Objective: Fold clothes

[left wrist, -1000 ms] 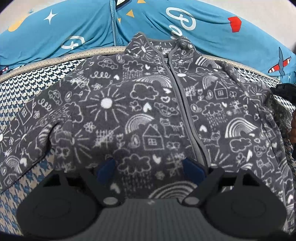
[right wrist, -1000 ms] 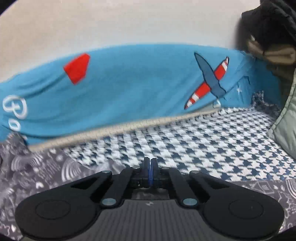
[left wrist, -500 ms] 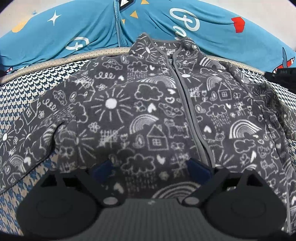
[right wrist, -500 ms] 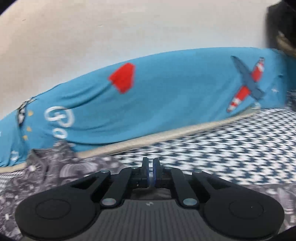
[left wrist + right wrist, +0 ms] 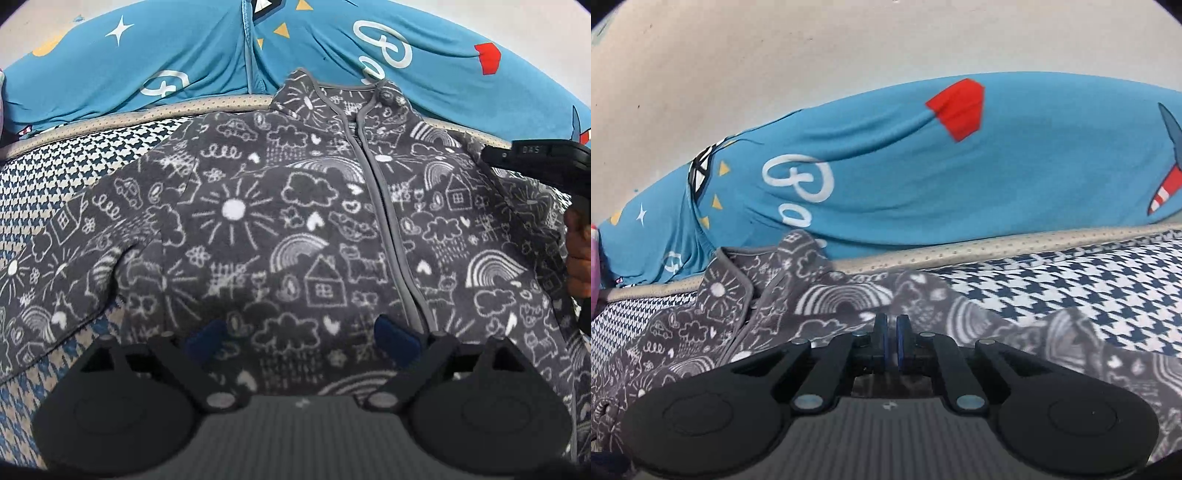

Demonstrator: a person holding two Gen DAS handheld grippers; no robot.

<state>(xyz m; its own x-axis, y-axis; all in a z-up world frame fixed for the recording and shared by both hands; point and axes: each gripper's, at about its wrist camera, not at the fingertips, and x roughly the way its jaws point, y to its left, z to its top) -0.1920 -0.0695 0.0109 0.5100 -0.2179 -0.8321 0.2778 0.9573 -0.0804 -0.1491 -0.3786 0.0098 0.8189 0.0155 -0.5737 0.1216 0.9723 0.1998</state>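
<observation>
Grey doodle-print fleece jacket [image 5: 303,229] spread flat, front up, on houndstooth bed cover [image 5: 66,173]; collar toward blue bedding [image 5: 184,55], zipper running lengthwise, hem nearest. Left gripper [image 5: 301,341] fingers released above hem. Right gripper [image 5: 891,341] fingers nearly clenched, grasping nothing, above one shoulder.

Both wrist views, low, share jacket [image 5: 295,221].

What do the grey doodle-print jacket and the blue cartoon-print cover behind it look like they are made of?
The jacket looks like fleece: a matte, fuzzy nap softens its white print, and it lies thick with rounded folds. The blue cover looks like a thin, smooth knit, perhaps cotton or polyester: it has a slight sheen, fine tension wrinkles and crisp print edges. Neither fibre can be confirmed by sight.
</observation>
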